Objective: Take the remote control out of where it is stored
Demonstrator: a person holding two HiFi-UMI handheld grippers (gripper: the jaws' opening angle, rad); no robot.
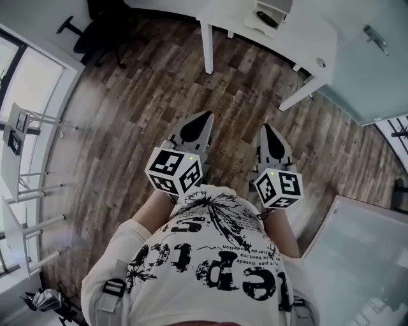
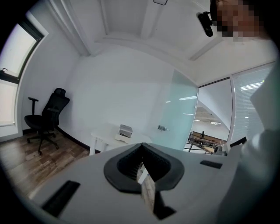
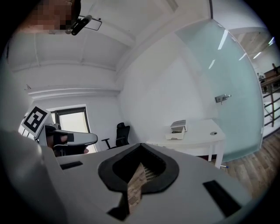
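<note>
Shirt (image 1: 210,261) blocks lower floor (image 1: 127,127) | desk (image 1: 306,38) cut off | tray (image 1: 254,27) contents unclear

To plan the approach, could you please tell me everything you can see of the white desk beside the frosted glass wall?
The white desk has a smooth, flat top, seemingly laminate, on straight square white legs. It stands level on the brown wood-plank floor, close beside the frosted glass wall. A small round cable hole sits near one end. A small pale box with a dark oblong thing on it rests on top.
</note>
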